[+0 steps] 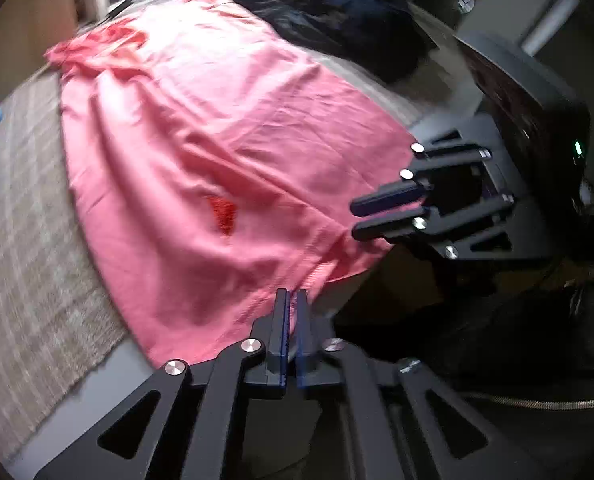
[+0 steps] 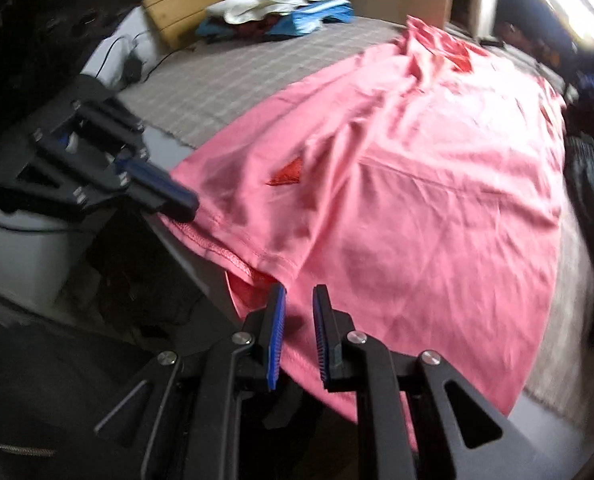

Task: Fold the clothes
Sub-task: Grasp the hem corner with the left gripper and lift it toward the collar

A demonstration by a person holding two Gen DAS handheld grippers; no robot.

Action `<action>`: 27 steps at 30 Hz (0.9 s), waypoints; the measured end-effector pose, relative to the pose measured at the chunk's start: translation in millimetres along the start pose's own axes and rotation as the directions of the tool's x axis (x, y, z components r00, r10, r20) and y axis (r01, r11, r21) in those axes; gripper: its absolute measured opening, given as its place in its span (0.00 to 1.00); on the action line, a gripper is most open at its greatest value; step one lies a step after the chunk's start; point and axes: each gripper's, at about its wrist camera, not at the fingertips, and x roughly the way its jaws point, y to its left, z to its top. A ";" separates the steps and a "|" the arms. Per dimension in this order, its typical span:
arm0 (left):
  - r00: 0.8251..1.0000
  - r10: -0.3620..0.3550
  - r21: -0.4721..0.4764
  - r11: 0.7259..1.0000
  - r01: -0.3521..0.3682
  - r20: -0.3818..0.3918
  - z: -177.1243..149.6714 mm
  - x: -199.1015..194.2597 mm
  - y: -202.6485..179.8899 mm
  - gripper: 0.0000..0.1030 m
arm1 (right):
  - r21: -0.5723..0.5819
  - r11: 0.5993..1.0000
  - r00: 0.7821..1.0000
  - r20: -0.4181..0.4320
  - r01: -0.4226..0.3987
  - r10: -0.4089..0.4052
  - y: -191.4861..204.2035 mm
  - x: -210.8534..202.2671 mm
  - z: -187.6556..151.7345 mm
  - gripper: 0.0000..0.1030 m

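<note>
left gripper pinching pink shirt hem, right gripper spread over hem; clamp first, lift both evenly

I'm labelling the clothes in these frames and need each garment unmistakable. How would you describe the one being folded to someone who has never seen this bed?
On the grey checked blanket, the pink shirt lies spread flat, its hem at the near edge by the left gripper and right gripper. Unlike the dark heap and the white-and-blue pile, it is plain pink with a small red patch.

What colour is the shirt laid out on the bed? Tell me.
Pink shirt, clearest in the right wrist view.
</note>
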 end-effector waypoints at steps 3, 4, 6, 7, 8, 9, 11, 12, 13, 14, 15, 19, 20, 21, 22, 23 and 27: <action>0.998 0.044 0.070 0.997 -0.042 -0.036 5.6 20.6 -18.0 0.34 | -0.001 1.000 1.000 -0.008 -0.007 0.007 -3.4 -3.0 -0.5 0.15; 0.997 0.060 0.094 0.994 -0.055 -0.047 7.5 27.6 -24.0 0.31 | -0.001 1.000 1.000 -0.010 -0.009 0.009 -4.6 -4.1 -0.6 0.15; 0.995 0.074 0.105 0.992 -0.066 -0.073 9.6 41.4 -28.8 0.20 | -0.001 1.000 1.000 -0.016 -0.014 0.014 -6.9 -6.1 -1.0 0.15; 0.995 0.069 0.090 0.994 -0.062 -0.074 11.0 44.0 -26.5 0.11 | -0.003 1.000 1.000 -0.017 -0.016 0.016 -9.7 -4.4 0.4 0.15; 0.995 0.062 0.075 0.996 -0.057 -0.074 12.4 46.4 -23.8 0.04 | -0.007 1.000 1.000 -0.016 -0.018 0.018 -10.7 -4.7 0.3 0.15; 0.996 0.047 0.055 0.998 -0.043 -0.076 13.2 47.2 -20.4 0.01 | -0.011 1.000 1.000 -0.014 -0.015 0.015 -11.0 -3.5 -0.5 0.15; 0.996 0.031 0.030 0.999 -0.029 -0.078 14.4 48.4 -15.5 0.00 | -0.015 1.000 1.000 -0.011 -0.009 0.008 -11.2 1.1 2.9 0.15; 0.996 0.033 0.026 0.999 -0.031 -0.078 14.7 49.1 -14.3 0.00 | -0.014 1.000 1.000 -0.011 -0.011 0.011 -9.4 5.6 7.2 0.15; 0.997 0.033 0.021 0.999 -0.031 -0.076 15.3 48.6 -14.2 0.00 | -0.016 1.000 1.000 -0.008 -0.012 0.011 -8.2 7.8 9.9 0.15; 0.997 0.023 0.009 1.000 -0.023 -0.070 16.4 47.1 -13.8 0.00 | -0.019 1.000 1.000 -0.005 -0.011 0.011 -7.3 9.1 12.0 0.15; 0.998 0.010 -0.005 1.000 -0.010 -0.059 17.9 44.3 -12.9 0.00 | -0.022 1.000 1.000 -0.001 -0.011 0.011 -6.3 10.5 14.0 0.15; 1.000 -0.010 -0.070 0.997 0.010 -0.004 25.5 30.2 -6.9 0.00 | -0.034 0.999 1.000 0.013 -0.019 0.019 -3.5 18.0 23.3 0.15; 1.000 -0.007 -0.084 0.996 0.008 0.006 27.6 27.9 -5.1 0.00 | -0.040 0.999 1.000 0.015 -0.023 0.024 1.2 23.4 28.0 0.15; 1.000 0.000 -0.091 0.996 0.001 0.010 28.1 25.4 -3.3 0.00 | -0.047 0.998 0.999 0.016 -0.029 0.030 7.6 30.2 33.6 0.15; 1.000 0.006 -0.098 0.995 -0.004 0.015 29.8 24.4 1.0 0.00 | -0.054 0.998 0.999 0.017 -0.035 0.035 14.0 37.0 39.3 0.15; 1.000 0.012 -0.106 0.994 -0.010 0.021 31.5 23.4 5.6 0.00 | -0.074 0.996 0.999 0.013 -0.045 0.046 21.7 40.4 39.6 0.16; 1.000 0.013 -0.119 0.993 -0.010 0.026 31.1 18.6 14.4 0.00 | -0.168 0.970 0.984 -0.044 -0.177 0.172 48.0 29.9 23.9 0.16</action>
